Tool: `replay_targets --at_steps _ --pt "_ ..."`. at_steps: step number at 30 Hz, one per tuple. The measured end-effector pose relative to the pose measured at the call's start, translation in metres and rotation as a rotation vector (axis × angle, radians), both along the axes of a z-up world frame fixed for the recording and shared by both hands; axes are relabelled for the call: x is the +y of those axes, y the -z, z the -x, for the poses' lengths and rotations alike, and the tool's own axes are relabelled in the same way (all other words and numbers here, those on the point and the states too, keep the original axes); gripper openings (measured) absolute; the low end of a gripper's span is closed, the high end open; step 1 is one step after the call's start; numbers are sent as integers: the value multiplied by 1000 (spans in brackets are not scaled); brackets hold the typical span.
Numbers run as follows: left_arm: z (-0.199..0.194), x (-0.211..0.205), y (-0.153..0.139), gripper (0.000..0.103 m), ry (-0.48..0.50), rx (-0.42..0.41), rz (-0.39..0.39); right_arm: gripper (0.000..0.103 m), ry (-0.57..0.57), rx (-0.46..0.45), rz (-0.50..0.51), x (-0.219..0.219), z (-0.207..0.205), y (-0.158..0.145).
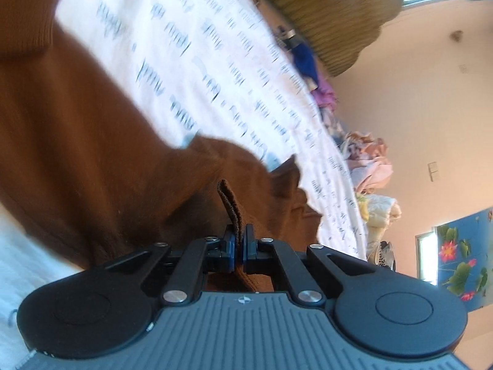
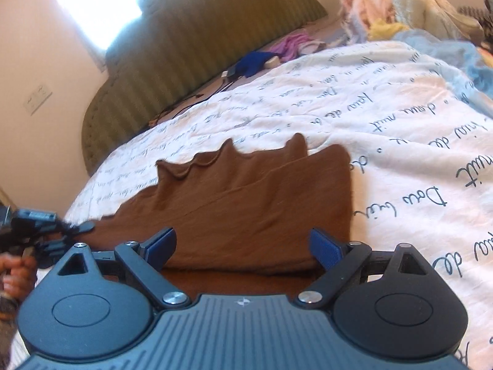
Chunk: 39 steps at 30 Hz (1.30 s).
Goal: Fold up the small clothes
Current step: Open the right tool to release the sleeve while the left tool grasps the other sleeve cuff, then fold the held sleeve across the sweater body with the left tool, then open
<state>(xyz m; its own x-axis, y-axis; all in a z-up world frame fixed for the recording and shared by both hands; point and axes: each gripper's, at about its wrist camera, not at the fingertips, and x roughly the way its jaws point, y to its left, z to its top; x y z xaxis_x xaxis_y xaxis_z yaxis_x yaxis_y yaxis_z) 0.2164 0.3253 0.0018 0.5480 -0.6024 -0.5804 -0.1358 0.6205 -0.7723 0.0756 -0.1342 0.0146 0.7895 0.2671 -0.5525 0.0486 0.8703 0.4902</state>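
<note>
Best done by carrying the pinched hem across in the left gripper [image 1: 239, 243], clamped tight on a doubled edge of the brown garment [image 2: 255, 206], while keeping the right gripper [image 2: 243, 246], wide open and holding nothing, low over the near fold to pin it. Plain rust-brown knit, ribbed at one edge, lying partly folded with a wavy far edge on the script-printed bedspread [image 2: 400, 141] of the bed.

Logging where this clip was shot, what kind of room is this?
Most likely a bedroom: a bed with a script-printed white bedspread, a padded olive headboard, and heaps of unfolded clothes beside the brown garment.
</note>
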Motion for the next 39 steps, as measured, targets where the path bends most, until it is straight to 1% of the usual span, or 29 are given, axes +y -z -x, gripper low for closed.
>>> replay_targets --at_steps 3,5,6,7,10,13,14,16,18,21,22,25,26,27,29,31,32,33,34,35,36,37,38,39 --pt "10 10 -9 3 -15 -32 -29 94 24 19 -70 -16 -14 3" --pt "13 17 -6 3 -17 -29 -46 94 19 30 -161 -24 -27 9" --pt "14 19 -3 3 -25 -25 -70 94 15 34 -204 -27 -32 12" --pt "13 22 0 3 -31 -20 -96 94 22 41 -220 -27 -37 14" --pt "14 27 15 3 -33 8 -124 94 31 49 -241 -25 -51 19" --pt "13 28 30 7 -37 21 -146 92 42 124 -148 -21 -64 32" --pt "14 29 33 8 -43 19 -139 91 31 110 -117 -20 -63 34" --pt "15 31 34 10 -46 6 -147 90 26 106 -78 -18 -58 28" --pt "16 32 33 10 -42 0 -149 91 16 77 -85 -16 -46 16" --pt "20 33 27 10 -31 -20 -151 91 -55 25 -88 -5 -29 4" --pt "21 32 26 10 -27 -25 -150 91 -75 30 -85 -2 -27 4" --pt "23 27 25 10 -15 -39 -179 90 -91 122 -37 2 -33 22" --pt "24 26 26 11 -15 -40 -181 90 -96 129 -28 0 -33 30" --pt "24 26 27 14 -17 -40 -188 90 -106 104 -17 1 -30 31" --pt "25 28 30 15 -22 -49 -186 90 -101 112 -8 4 -29 29" --pt "26 34 31 25 -28 -50 -143 91 -86 143 48 15 -32 22" --pt "28 38 29 51 -25 -66 -105 93 -83 172 104 25 -34 18" --pt "32 43 25 86 -26 -94 -52 96 -82 197 165 36 -37 13" --pt "38 48 19 103 -40 -128 -11 102 -85 231 219 47 -40 9" --pt "47 54 11 102 -71 -169 -6 103 -77 251 262 58 -43 4" --pt "55 60 2 102 -96 -203 -26 103 -55 243 293 70 -43 -1" --pt "61 66 -6 103 -98 -225 -42 103 -50 213 302 82 -44 -8" --pt "68 75 -12 103 -89 -252 -35 103 -72 168 288 94 -45 -14" --pt "74 85 -16 103 -89 -272 -9 103 -108 120 268 108 -46 -20"
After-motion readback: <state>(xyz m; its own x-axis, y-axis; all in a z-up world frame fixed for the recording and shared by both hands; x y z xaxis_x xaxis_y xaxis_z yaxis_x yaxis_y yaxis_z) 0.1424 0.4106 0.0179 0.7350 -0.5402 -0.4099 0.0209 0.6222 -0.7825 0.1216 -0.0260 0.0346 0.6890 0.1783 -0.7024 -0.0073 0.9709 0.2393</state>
